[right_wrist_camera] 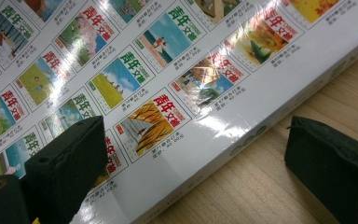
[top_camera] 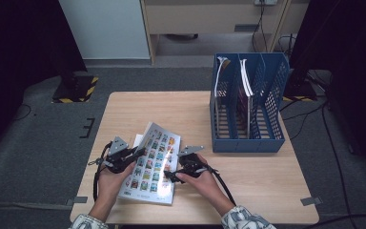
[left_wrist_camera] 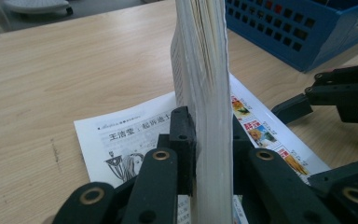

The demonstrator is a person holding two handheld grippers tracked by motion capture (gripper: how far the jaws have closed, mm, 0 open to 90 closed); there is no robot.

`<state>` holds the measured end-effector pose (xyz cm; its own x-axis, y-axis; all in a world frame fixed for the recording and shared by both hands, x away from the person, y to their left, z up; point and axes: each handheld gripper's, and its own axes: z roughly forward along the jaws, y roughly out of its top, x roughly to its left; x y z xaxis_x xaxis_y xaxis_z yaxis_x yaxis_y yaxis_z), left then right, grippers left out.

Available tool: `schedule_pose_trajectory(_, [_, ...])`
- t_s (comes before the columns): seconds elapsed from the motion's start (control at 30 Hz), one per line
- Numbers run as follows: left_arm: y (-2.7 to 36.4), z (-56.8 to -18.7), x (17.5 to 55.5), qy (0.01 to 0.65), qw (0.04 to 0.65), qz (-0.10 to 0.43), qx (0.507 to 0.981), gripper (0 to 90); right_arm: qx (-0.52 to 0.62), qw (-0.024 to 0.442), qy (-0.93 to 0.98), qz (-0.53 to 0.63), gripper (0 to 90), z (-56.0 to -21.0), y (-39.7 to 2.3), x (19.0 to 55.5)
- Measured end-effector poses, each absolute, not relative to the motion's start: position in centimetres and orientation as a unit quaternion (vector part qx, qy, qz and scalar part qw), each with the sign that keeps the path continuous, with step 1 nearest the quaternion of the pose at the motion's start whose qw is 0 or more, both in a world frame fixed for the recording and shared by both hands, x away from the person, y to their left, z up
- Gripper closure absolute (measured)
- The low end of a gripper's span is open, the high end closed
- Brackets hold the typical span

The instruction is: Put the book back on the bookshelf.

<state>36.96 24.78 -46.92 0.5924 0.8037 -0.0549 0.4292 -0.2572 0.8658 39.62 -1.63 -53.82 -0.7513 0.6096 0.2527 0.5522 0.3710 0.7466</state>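
We have the magazine (top_camera: 153,162) lying on the near left part of the worktop (top_camera: 248,171), its glossy back cover of small picture tiles facing up and its long axis running from near to far, tilted a little to the right. Our left gripper (top_camera: 140,151) is clenched on the magazine's left edge: in the left gripper view the stack of pages (left_wrist_camera: 205,93) stands upright between the two black fingers (left_wrist_camera: 179,140), which press it from both sides, so that edge is raised off a loose printed sheet (left_wrist_camera: 121,140) lying beneath. Our right gripper (top_camera: 167,175) sits at the magazine's right edge with its fingers (right_wrist_camera: 70,158) released, one over the cover and the other over bare wood, the spine (right_wrist_camera: 261,121) passing between them untouched. The blue file rack (top_camera: 248,109) stands well apart, far and to the right. We judge that the left hand carries the lift, and the right must close on the spine to share it.
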Motion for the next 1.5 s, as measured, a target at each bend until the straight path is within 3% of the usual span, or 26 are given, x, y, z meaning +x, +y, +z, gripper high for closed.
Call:
schedule_pose_trajectory(0.8, [24.6, -45.5, 35.6, 0.367, 0.512, 0.219, 0.745, 78.9, 0.335, -0.025, 0.82, 0.463, 5.8, -53.9, -1.1, 39.3])
schedule_pose_trajectory(1.0, [25.5, -46.9, 37.0, 0.403, 0.505, 0.194, 0.738, 78.6, 0.337, -0.014, 0.821, 0.46, 5.2, -53.9, -0.8, 39.3])
schedule_pose_trajectory(1.17, [25.8, -48.9, 38.7, 0.436, 0.457, 0.186, 0.752, 77.7, 0.34, -0.016, 0.82, 0.46, 5.2, -53.9, -0.9, 39.3])
schedule_pose_trajectory(1.3, [25.8, -50.4, 39.5, 0.444, 0.401, 0.216, 0.772, 70.0, 0.337, -0.01, 0.823, 0.458, 5.4, -53.9, -0.8, 39.3])
schedule_pose_trajectory(1.43, [26.9, -51.8, 40.3, 0.473, 0.365, 0.219, 0.771, 40.0, 0.337, -0.01, 0.824, 0.456, 5.4, -53.9, -0.8, 39.3])
schedule_pose_trajectory(1.5, [27.5, -51.6, 40.2, 0.488, 0.368, 0.23, 0.757, 36.6, 0.338, -0.01, 0.823, 0.457, 5.4, -53.9, -0.7, 39.3])
